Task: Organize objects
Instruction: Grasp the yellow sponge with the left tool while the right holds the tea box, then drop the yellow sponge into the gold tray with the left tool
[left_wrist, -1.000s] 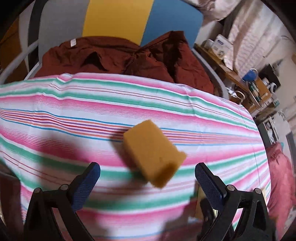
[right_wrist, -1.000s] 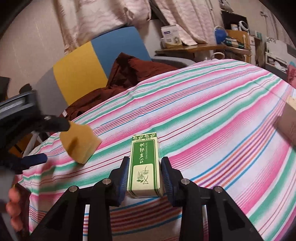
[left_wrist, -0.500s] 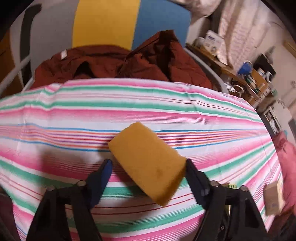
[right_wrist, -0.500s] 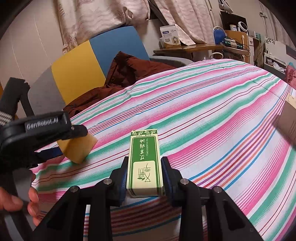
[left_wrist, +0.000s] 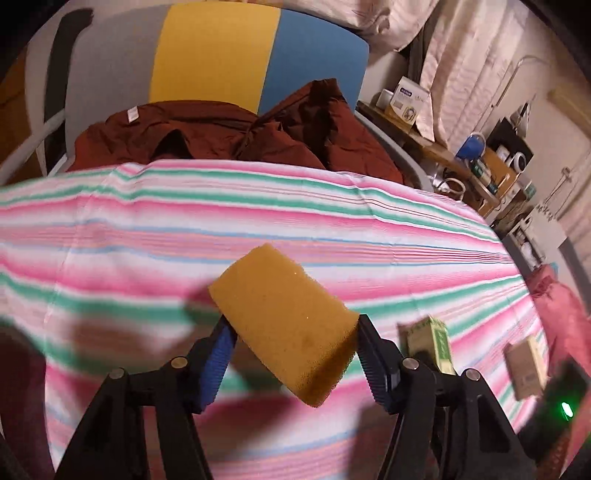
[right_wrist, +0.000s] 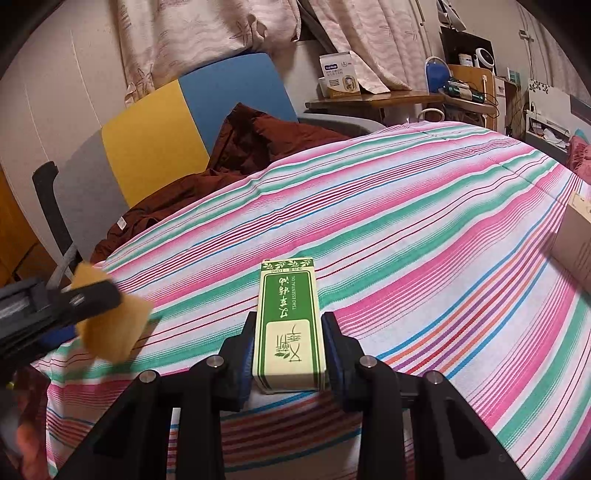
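Nearest to me, my right gripper (right_wrist: 289, 350) is clenched on the green-and-cream essential oil box (right_wrist: 290, 325), its pads pressing the two long side walls at the near end while the box lies flat on the striped cloth (right_wrist: 424, 229), towards the near edge. I judge it light, thin card that will dent if squeezed harder, so the long sides near the middle are the place to hold it; the printed faces look smooth and could slip under a loose grip.

My left gripper (left_wrist: 291, 354) has its jaws closing on the yellow sponge (left_wrist: 284, 321), which sits between them with the pads against its two long faces. The sponge is over the cloth near its left edge; I cannot tell whether it is lifted clear. It should be very light and soft, and it will give under the pads rather than slide, so a grip across the middle of its width suits it best; a corner hold would let it fold.

Farther along the right edge a brown carton (right_wrist: 576, 236) rests on the cloth, well apart from both grippers. Beyond the far edge a dark red garment (left_wrist: 207, 136) is heaped on a grey, yellow and blue chair (left_wrist: 214, 55).
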